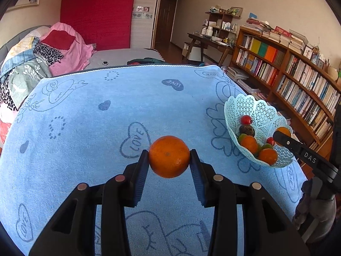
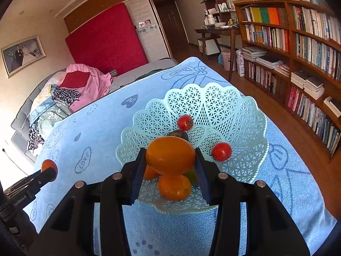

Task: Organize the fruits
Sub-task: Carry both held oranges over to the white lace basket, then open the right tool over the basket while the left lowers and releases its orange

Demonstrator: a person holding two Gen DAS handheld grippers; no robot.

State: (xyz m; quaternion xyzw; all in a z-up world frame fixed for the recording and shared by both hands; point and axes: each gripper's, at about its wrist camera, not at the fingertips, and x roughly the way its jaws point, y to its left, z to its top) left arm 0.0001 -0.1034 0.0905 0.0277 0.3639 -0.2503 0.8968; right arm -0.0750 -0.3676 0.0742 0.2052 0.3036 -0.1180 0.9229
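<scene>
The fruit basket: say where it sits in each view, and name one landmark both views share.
Left wrist view: the fruit basket sits at the right edge, on the blue towel, beyond the right gripper.
Right wrist view: the fruit basket fills the centre, behind the right gripper and its orange.
Shared landmark: the red mattress against the far wall.

Right gripper [image 2: 170, 162]: blue pads clamped on an orange fruit [image 2: 170, 155], held above a pale green lattice basket [image 2: 240, 115]. Basket contents: two red tomatoes [image 2: 185, 122] [image 2: 221, 151], one dark fruit [image 2: 179, 134], further orange fruits [image 2: 174, 187]. Basket sits on a blue towel [image 2: 102, 128]. Left gripper [image 2: 48, 173], at left edge, carries another orange fruit [image 2: 47, 164].
</scene>
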